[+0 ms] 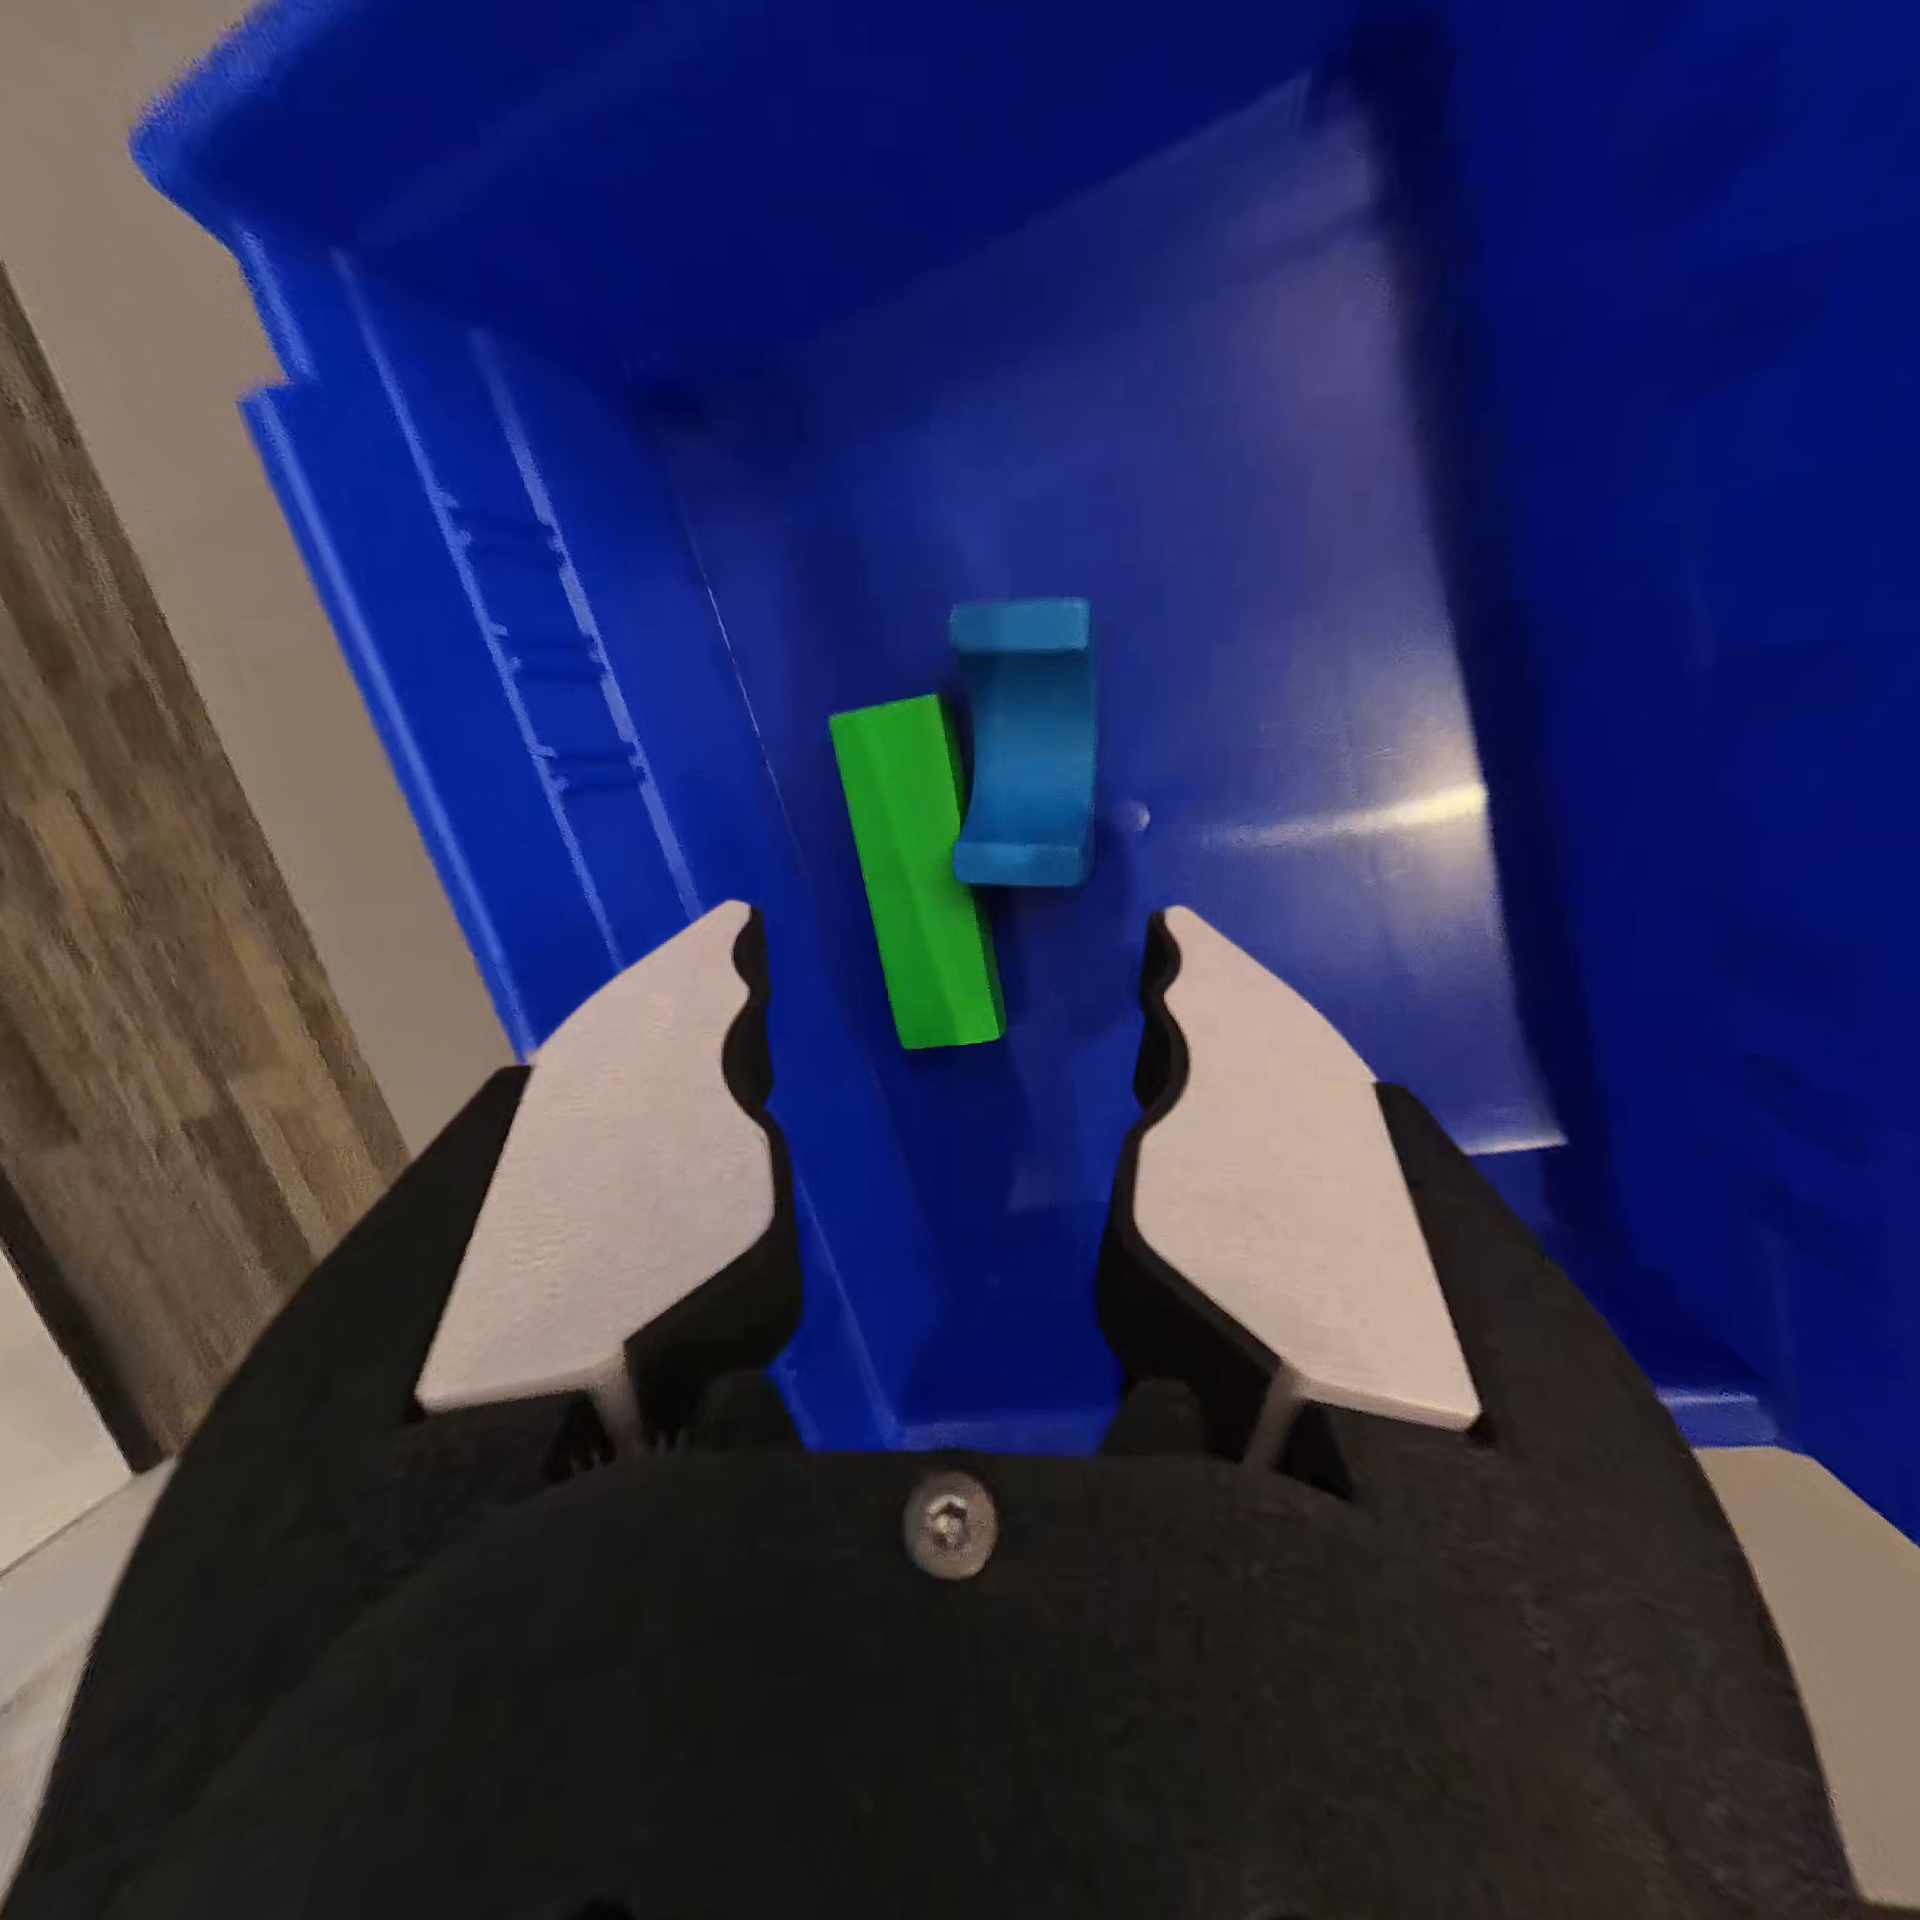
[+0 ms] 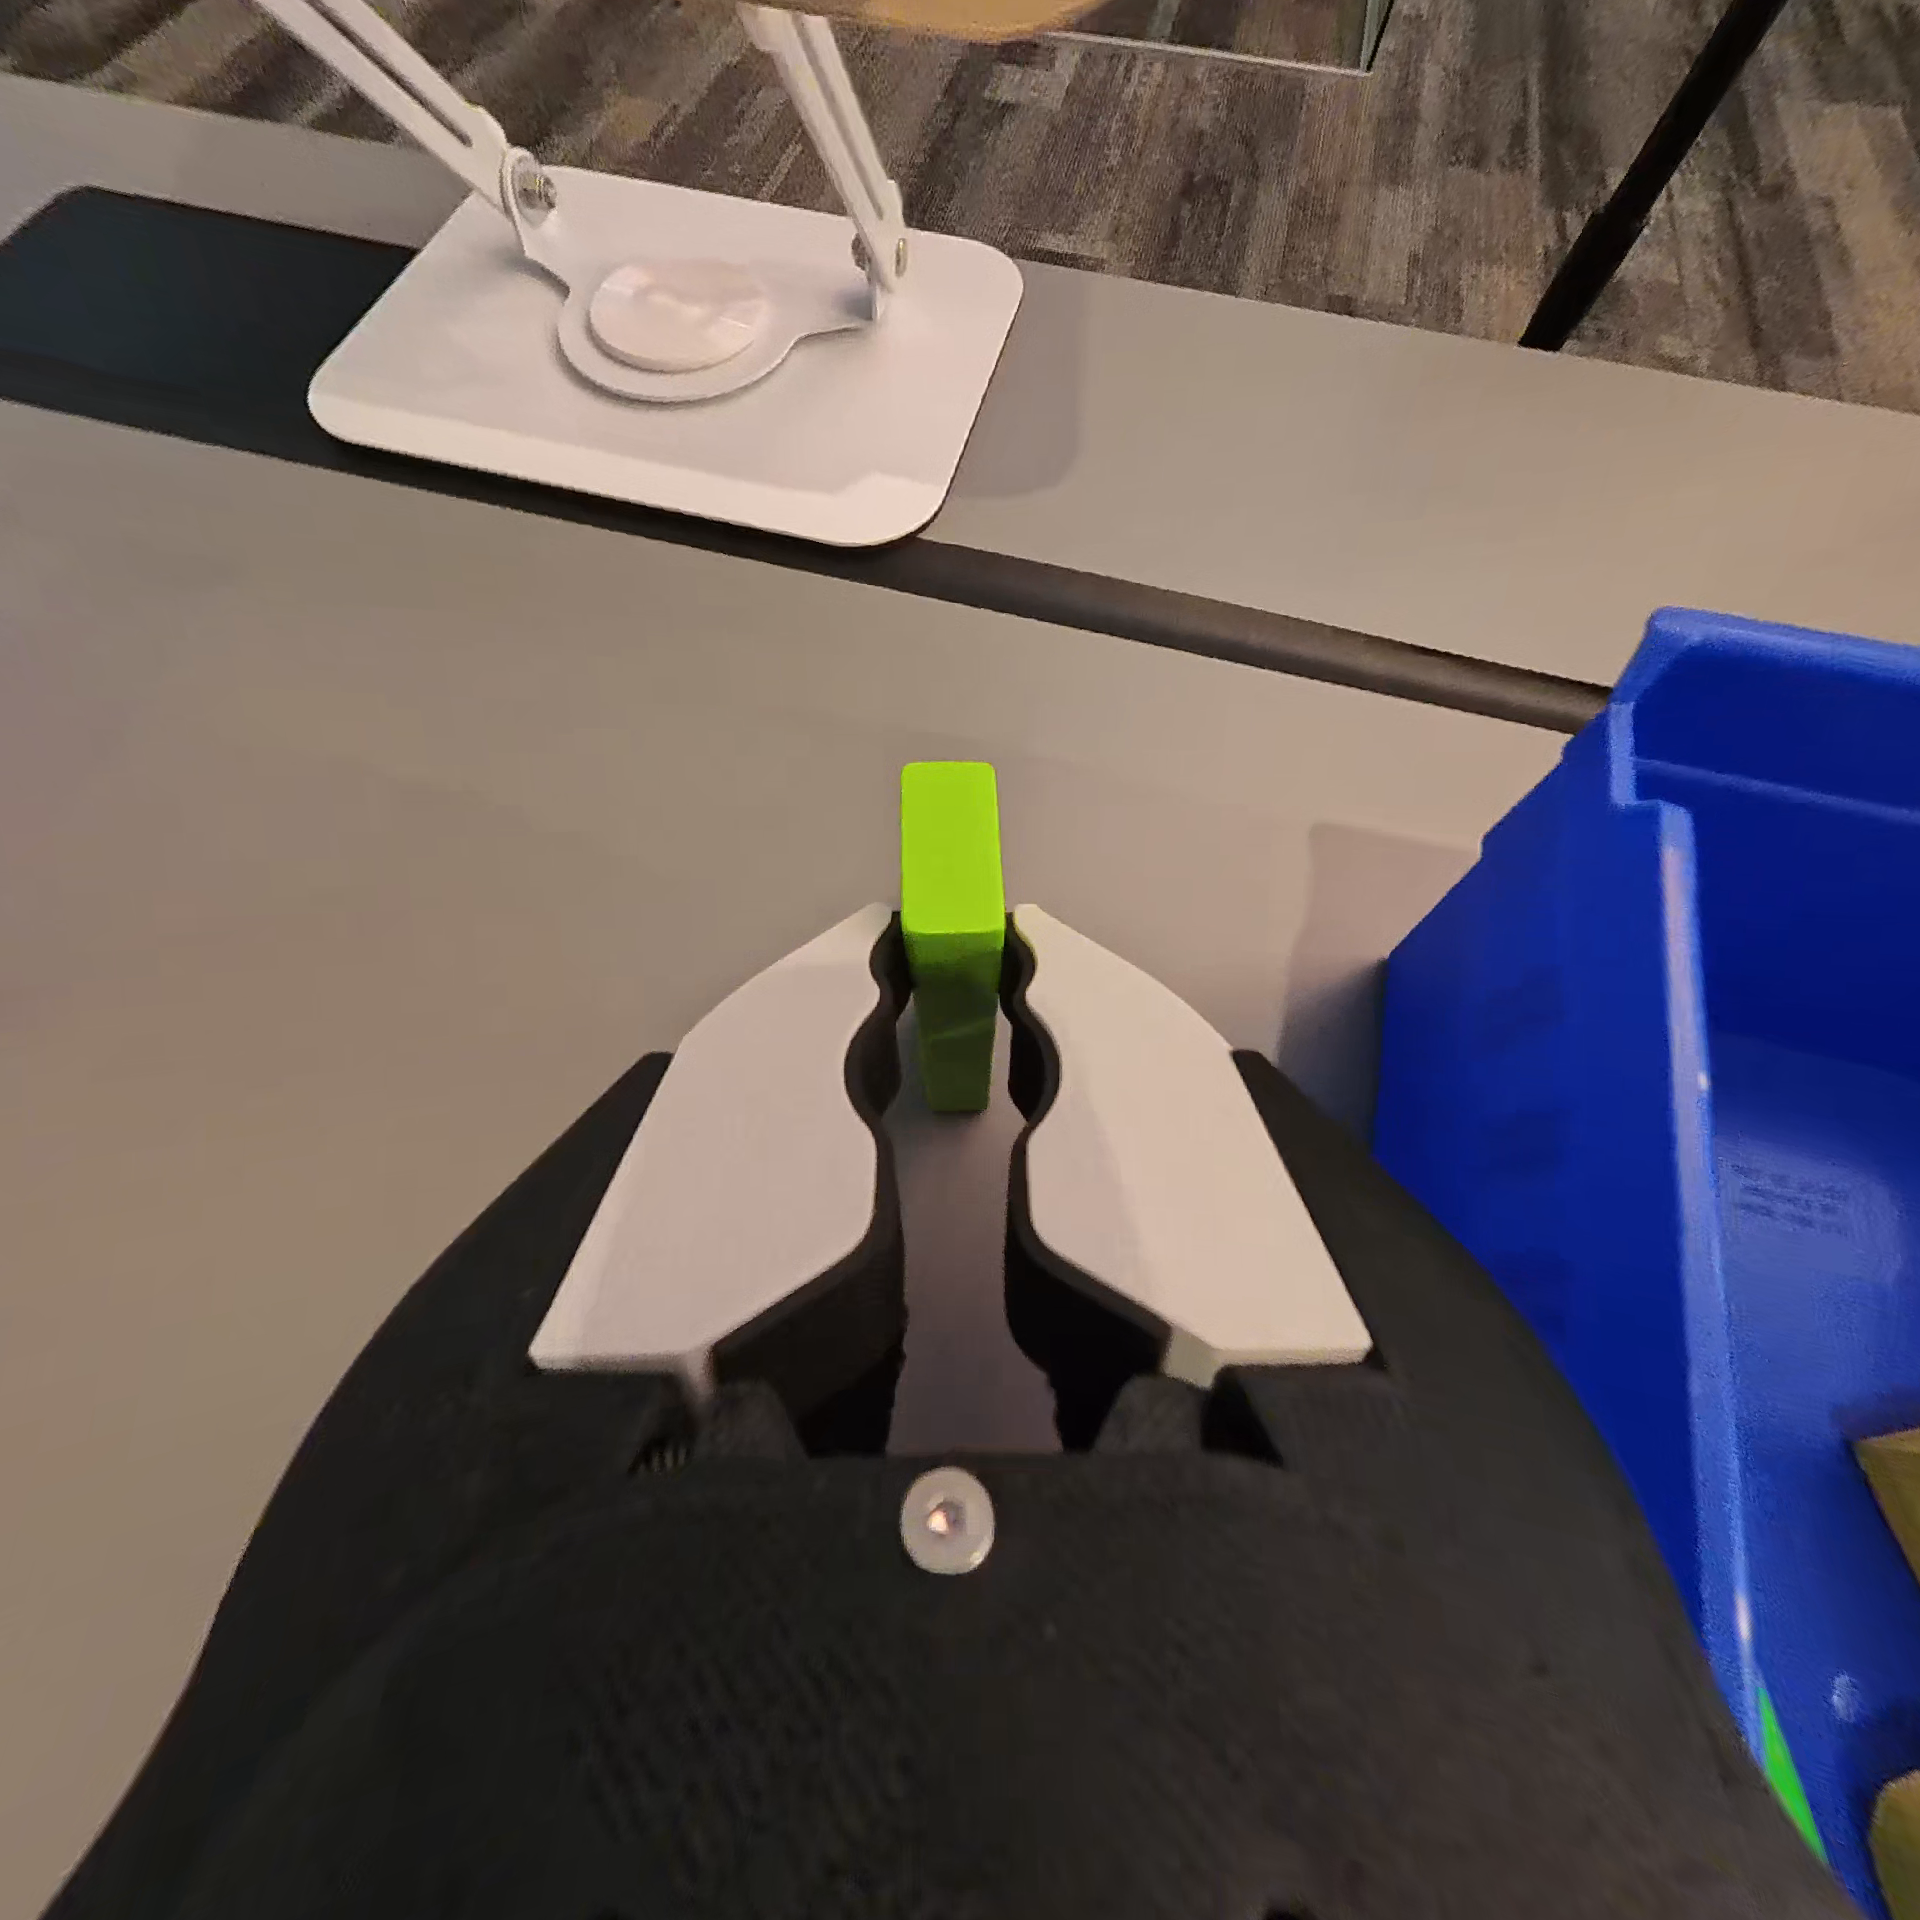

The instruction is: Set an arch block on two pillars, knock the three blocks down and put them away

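In the left wrist view, a green pillar block and a blue arch block lie touching on the floor of a blue bin. My left gripper is open and empty, hovering above them inside the bin. In the right wrist view, my right gripper is shut on a lime-green pillar block over the grey table; whether the block rests on it I cannot tell. The blue bin stands just to its right.
A white stand base with two white arms sits at the table's far side on a black strip. A black pole rises at the far right. Carpeted floor lies beyond the table's edge. The tips of one gripper are about 45 cm away from the tips of the other. It is some 25 cm from my right tips to the white stand base.
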The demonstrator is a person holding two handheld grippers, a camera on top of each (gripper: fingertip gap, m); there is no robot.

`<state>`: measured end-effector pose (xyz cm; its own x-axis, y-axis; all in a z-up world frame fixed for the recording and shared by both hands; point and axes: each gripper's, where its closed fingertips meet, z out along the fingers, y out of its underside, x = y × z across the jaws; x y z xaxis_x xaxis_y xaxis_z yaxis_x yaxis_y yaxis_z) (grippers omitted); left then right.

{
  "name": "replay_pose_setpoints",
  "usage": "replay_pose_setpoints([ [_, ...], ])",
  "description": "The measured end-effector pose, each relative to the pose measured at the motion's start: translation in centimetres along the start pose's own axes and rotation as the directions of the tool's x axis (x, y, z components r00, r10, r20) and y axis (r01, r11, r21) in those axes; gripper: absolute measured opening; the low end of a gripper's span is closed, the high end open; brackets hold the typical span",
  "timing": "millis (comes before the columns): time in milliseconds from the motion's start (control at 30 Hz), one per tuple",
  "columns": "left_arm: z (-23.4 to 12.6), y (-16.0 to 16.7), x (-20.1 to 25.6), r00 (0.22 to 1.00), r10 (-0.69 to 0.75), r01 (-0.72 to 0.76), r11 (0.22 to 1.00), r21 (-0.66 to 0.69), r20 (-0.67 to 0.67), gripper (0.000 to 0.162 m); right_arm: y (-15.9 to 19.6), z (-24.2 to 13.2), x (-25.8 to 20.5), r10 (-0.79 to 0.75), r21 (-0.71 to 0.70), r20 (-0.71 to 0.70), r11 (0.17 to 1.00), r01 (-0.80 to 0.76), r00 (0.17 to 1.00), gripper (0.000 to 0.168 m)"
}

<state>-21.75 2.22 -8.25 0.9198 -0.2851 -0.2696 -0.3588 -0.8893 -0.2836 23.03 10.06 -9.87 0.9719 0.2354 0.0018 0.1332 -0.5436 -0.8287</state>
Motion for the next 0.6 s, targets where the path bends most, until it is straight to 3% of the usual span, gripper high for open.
replay_pose_setpoints([
  [233,3.6,2.8,-1.6,0.998,-0.036,0.046,0.981,-0.188,0.06,0.064,0.1,-0.1,0.0,-0.012,-0.001,-0.015,1.0,0.012,1.0,0.017],
  [600,5.4,4.1,-1.0,0.998,-0.022,0.036,0.957,-0.288,0.053,0.063,0.2,-0.5,-2.1,0.048,-0.015,0.06,0.999,-0.047,0.997,0.017],
])
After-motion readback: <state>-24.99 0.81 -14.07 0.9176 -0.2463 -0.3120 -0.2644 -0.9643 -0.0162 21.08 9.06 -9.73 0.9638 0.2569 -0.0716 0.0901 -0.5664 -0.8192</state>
